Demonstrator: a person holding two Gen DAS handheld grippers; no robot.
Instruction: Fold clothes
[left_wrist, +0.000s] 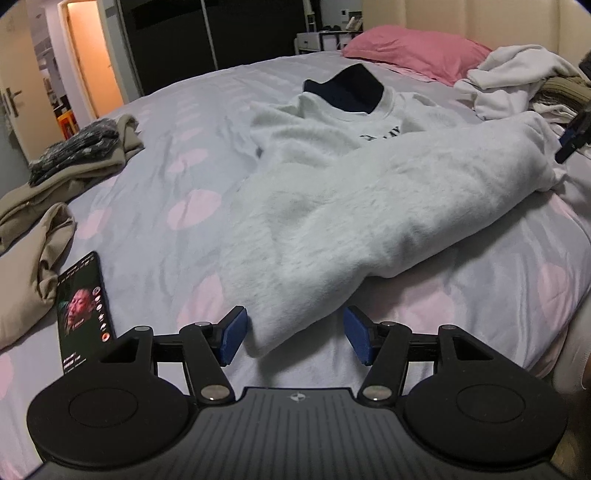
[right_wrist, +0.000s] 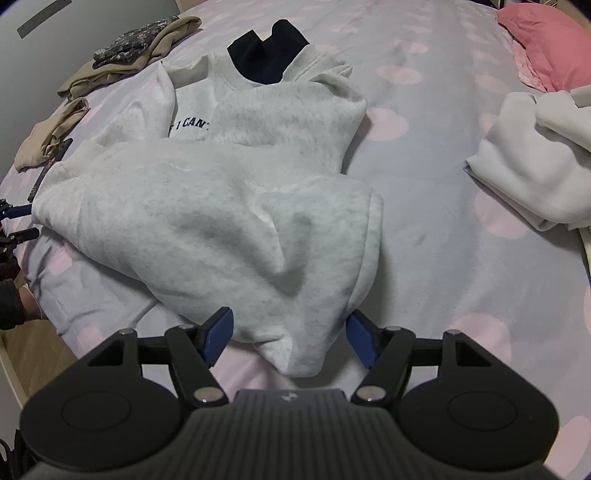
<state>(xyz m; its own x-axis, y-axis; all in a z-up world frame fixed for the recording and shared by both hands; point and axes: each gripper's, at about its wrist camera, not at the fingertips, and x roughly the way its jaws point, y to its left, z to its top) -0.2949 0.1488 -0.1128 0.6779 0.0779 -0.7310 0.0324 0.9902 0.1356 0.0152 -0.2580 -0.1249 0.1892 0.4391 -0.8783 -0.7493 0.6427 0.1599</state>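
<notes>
My left tongs (left_wrist: 295, 334) and right tongs (right_wrist: 290, 338) both stand open, gripping nothing. The white sweatshirt (right_wrist: 221, 206) lies half-folded on the bed (right_wrist: 443, 221), its near edge between each pair of pads.

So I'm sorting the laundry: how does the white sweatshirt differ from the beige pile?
The sweatshirt is white and fleecy, spread mid-bed, lettering showing; the beige pile is tan, bunched at the bed's edge under a dark patterned garment. Both lie on the bed, neither gripped.

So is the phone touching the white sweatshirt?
Apart. The left wrist view shows bare bedsheet between the phone and the white sweatshirt.
</notes>
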